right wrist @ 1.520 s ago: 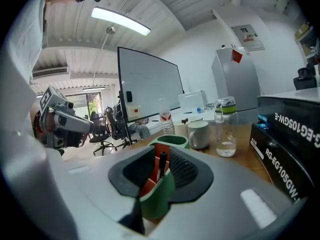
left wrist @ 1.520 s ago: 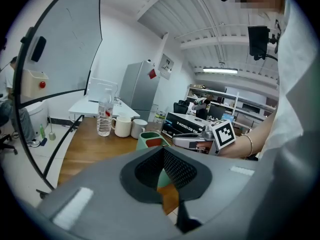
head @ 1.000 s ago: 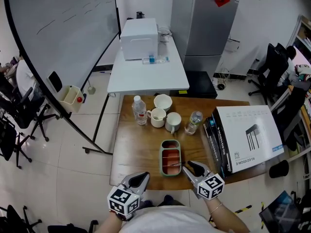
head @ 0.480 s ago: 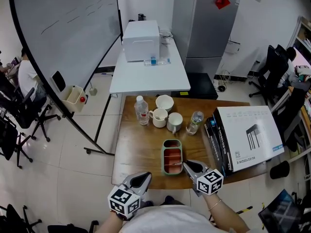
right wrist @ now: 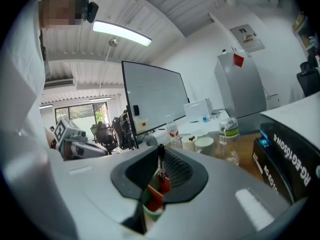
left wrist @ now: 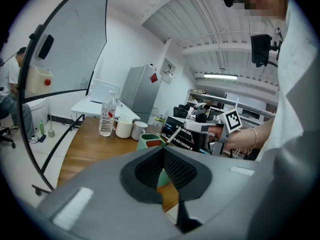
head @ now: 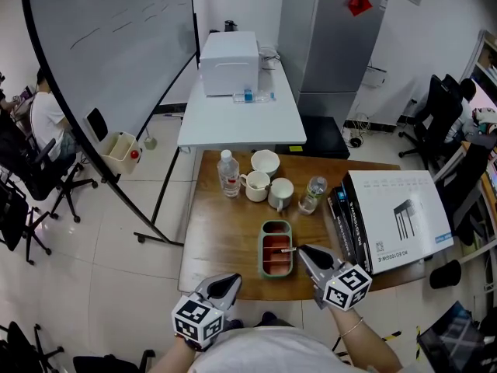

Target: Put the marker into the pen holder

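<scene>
The pen holder (head: 262, 249) is a green oblong tub with red dividers near the front of the wooden table (head: 217, 239). My right gripper (head: 304, 252) hovers just right of it. Its jaws have just been closing and now pinch a slim dark marker (head: 288, 249) that pokes out over the holder's rim. In the right gripper view the marker (right wrist: 161, 158) stands upright between the pads, with the holder (right wrist: 152, 202) below. My left gripper (head: 227, 283) is shut and empty, off the table's front edge. In the left gripper view the holder (left wrist: 149, 141) lies ahead of it.
Behind the holder stand a water bottle (head: 228, 172), two mugs (head: 257, 186) (head: 280, 193), a bowl (head: 265, 162) and a second bottle (head: 313, 193). A large white box (head: 396, 220) on stacked dark boxes (head: 342, 225) fills the table's right side. A white table (head: 241, 111) lies beyond.
The right gripper's jaws have closed on the marker that lay across the holder, and it has risen with the marker. The left gripper has stayed put.
</scene>
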Available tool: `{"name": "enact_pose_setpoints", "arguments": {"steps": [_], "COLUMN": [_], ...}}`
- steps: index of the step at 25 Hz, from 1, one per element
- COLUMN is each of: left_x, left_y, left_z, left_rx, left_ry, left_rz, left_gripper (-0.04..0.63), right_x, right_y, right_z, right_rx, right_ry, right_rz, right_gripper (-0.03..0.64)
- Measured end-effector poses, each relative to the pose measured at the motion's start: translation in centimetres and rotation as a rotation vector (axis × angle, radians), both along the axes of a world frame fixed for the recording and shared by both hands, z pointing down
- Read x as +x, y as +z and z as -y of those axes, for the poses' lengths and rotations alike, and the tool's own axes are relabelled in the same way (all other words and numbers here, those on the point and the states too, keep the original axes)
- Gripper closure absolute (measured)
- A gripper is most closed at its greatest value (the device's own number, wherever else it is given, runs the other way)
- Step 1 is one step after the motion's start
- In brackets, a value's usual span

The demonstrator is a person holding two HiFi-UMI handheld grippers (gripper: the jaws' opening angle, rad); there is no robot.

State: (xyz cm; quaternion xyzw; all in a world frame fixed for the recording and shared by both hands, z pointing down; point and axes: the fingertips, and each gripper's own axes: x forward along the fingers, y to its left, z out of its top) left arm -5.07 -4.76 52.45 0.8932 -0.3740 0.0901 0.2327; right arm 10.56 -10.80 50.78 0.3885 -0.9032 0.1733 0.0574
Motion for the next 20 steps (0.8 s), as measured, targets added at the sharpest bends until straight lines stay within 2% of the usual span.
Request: {"name": "enact_pose_setpoints", "arguments": {"steps": [3, 5, 11, 20], "left_x": [-0.2, -0.3, -1.4, -1.8], "left_y": [0.1, 0.0, 0.1, 0.3], "left_z": [0.1, 0.1, 0.3, 0.2], "left_rx": [0.001, 0.001, -0.005, -0.016], "left_ry": [-0.004, -0.008, -0.037, -0.050], "left_rz": [0.000, 0.000, 0.002, 0.010], "left_gripper": [0.594, 0.594, 0.594, 0.594], "right_x": [-0.4, -0.8, -1.7, -2.1], "right_y": [-3.1, -3.2, 1.9, 7.6], "right_z": [1.0, 1.6, 3.8, 4.5], "right_rx": [0.052, 0.059, -0.022, -0.109], "right_ry": [-0.008, -0.017, 0.051, 0.049], "right_rz": [0.051, 0.048, 0.001, -0.086], "right_gripper": [0.591, 0.591, 0.591, 0.591]}}
